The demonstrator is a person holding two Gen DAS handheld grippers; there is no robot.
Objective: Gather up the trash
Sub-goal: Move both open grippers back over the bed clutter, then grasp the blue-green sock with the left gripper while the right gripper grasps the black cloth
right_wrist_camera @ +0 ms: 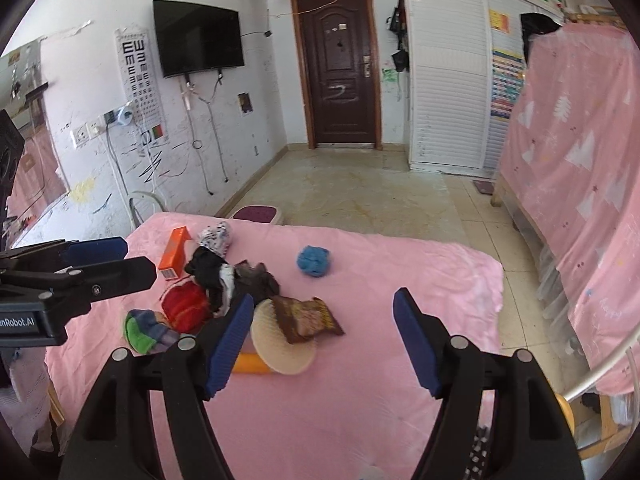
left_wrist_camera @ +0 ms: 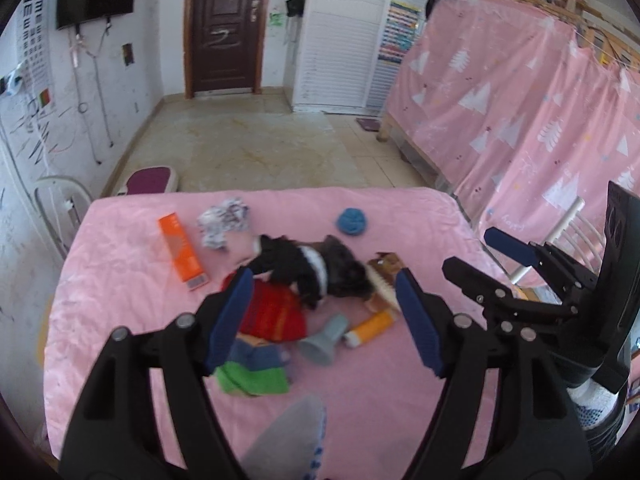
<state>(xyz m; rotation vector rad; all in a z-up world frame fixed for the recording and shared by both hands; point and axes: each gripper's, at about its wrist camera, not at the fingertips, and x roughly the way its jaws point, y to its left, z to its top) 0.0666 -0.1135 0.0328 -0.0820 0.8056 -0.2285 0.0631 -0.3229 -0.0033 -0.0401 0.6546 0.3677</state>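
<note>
Hovering wide-jawed, both grippers (left_wrist_camera: 324, 316) (right_wrist_camera: 322, 344) overlook the orange box (left_wrist_camera: 180, 246), contents unseen.

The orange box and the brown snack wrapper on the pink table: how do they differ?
The orange box is long, stiff and plain; the brown snack wrapper is crinkled, flat and patterned. The box lies at the far left of the pile; the wrapper rests on a cream round brush nearer the right tongs. Neither is gripped.
</note>
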